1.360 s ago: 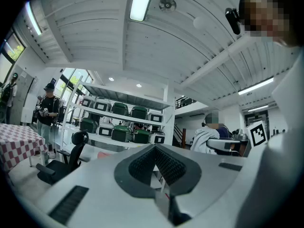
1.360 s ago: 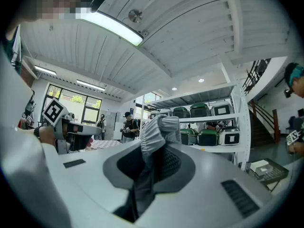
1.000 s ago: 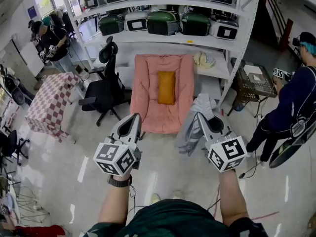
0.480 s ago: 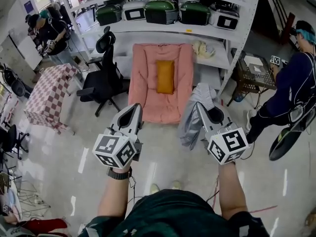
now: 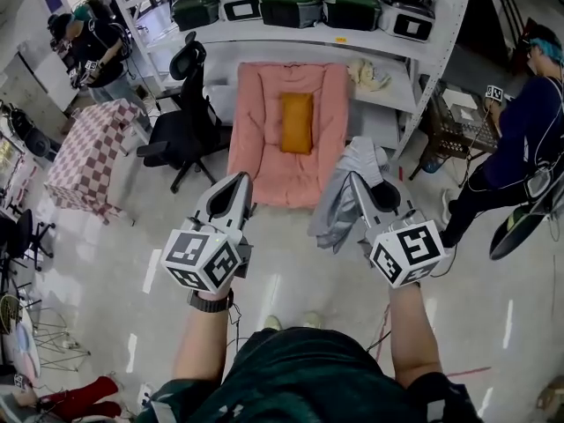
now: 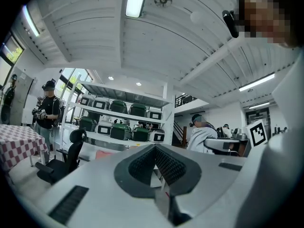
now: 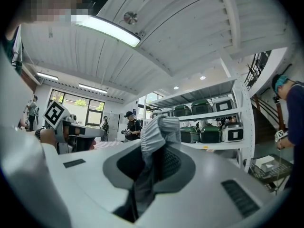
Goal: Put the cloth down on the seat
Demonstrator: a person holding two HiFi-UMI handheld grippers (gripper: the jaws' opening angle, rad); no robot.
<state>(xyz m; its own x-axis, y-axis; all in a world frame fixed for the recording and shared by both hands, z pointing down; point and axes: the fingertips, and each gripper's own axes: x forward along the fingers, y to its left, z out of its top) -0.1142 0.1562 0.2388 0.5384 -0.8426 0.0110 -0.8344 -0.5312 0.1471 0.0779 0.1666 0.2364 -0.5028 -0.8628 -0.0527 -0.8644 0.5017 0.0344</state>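
Note:
A grey striped cloth [image 5: 342, 203] hangs from my right gripper [image 5: 356, 181], whose jaws are shut on it; in the right gripper view the cloth [image 7: 154, 141] bunches up between the jaws and spills over the top. The seat is a pink padded chair [image 5: 264, 148] with an orange cushion [image 5: 297, 122], standing ahead of both grippers on the floor below the shelves. My left gripper [image 5: 240, 186] is held level with the right one, to its left, jaws shut with nothing between them [image 6: 154, 167]. The cloth hangs just right of the seat's front edge, apart from it.
A black office chair [image 5: 181, 122] stands left of the seat and a checked-cloth table [image 5: 84, 161] farther left. White shelving [image 5: 379, 42] with green and white cases rises behind. A person in dark blue [image 5: 520, 139] stands at the right by a crate [image 5: 454, 130]; another person [image 5: 84, 51] is at the far left.
Both grippers and the hanging cloth have come a little nearer the pink seat; the seat sits higher and closer in the head view. The grip on the cloth is unchanged.

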